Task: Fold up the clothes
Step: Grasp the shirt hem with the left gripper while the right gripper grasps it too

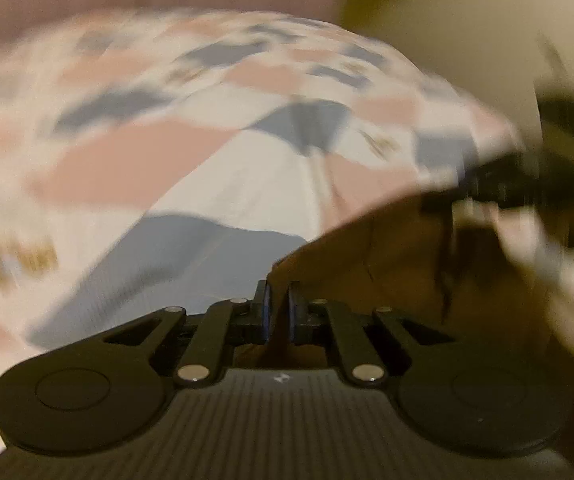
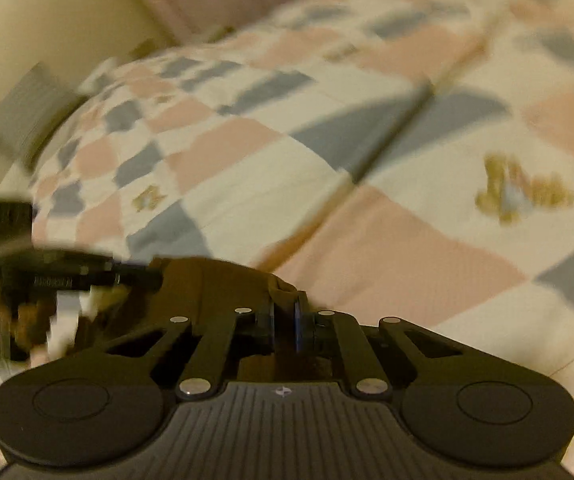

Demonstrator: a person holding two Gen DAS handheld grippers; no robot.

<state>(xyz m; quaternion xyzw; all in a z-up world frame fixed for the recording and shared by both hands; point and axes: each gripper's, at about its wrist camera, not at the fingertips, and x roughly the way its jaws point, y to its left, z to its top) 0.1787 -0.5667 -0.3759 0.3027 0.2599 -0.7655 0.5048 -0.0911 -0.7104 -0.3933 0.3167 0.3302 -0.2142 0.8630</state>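
Both of your grippers pinch the brown garment over the bed.

Your left gripper (image 1: 278,300) has its jaws pressed onto a corner of the brown garment (image 1: 387,256), which spreads to its right; your right gripper (image 2: 285,312) clamps another bunched corner. Only the right view shows the grey box (image 2: 27,116) beside the patchwork bedspread (image 2: 387,220); each view catches the other gripper, blurred.

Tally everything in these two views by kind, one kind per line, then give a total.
Brown garment: 1, pinched at its edge by both tools
Handheld tool: 2, left tool and right tool
Patchwork bedspread in pink, grey and cream: 1
Grey block beside the bed, too blurred to identify: 1
Total: 5
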